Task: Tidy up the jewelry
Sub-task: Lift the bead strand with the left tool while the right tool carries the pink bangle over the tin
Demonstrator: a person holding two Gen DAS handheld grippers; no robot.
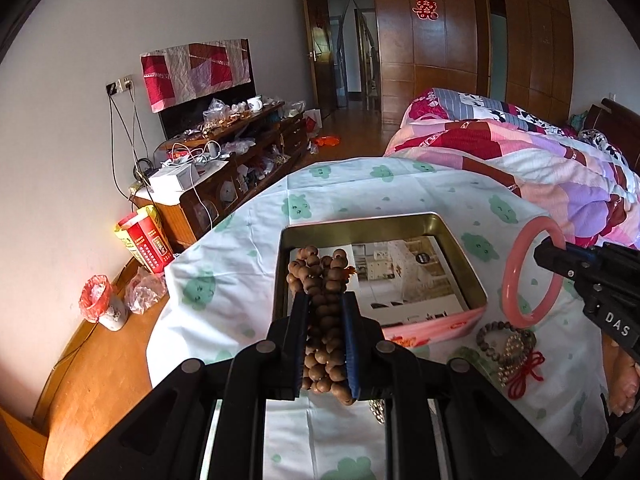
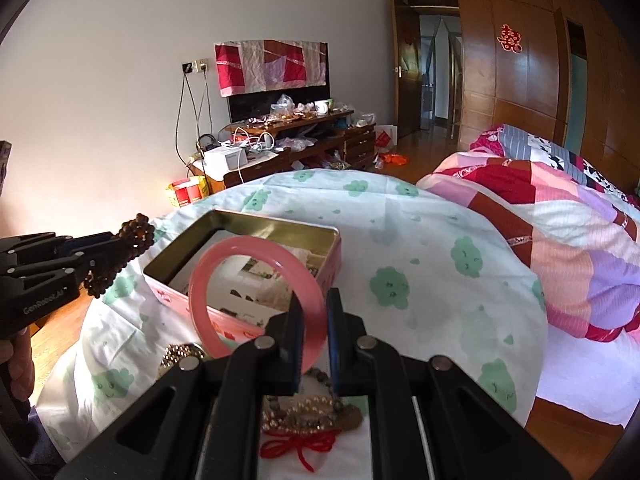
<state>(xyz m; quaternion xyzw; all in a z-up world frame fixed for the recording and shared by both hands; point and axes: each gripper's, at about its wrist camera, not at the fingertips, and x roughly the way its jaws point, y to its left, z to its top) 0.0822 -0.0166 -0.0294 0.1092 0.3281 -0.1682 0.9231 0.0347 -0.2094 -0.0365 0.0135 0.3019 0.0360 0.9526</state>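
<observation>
My left gripper [image 1: 326, 300] is shut on a bunch of brown wooden beads [image 1: 320, 272], held over the near left edge of an open pink tin box [image 1: 460, 256]. My right gripper [image 2: 314, 300] is shut on a pink bangle [image 2: 208, 280], held upright in front of the tin box [image 2: 320, 276]. The bangle [image 1: 516, 280] and right gripper [image 1: 556, 252] also show at the right of the left wrist view. The left gripper [image 2: 124, 248] with beads [image 2: 136, 236] shows at the left of the right wrist view. More bracelets with a red cord [image 1: 516, 360] lie on the cloth near the box.
The box sits on a round table under a white cloth with green clouds [image 1: 224, 264]. A bed with a patchwork quilt [image 1: 520, 152] is on the right. A cluttered wooden TV cabinet [image 1: 232, 152] stands along the left wall. A small bin [image 1: 100, 304] is on the floor.
</observation>
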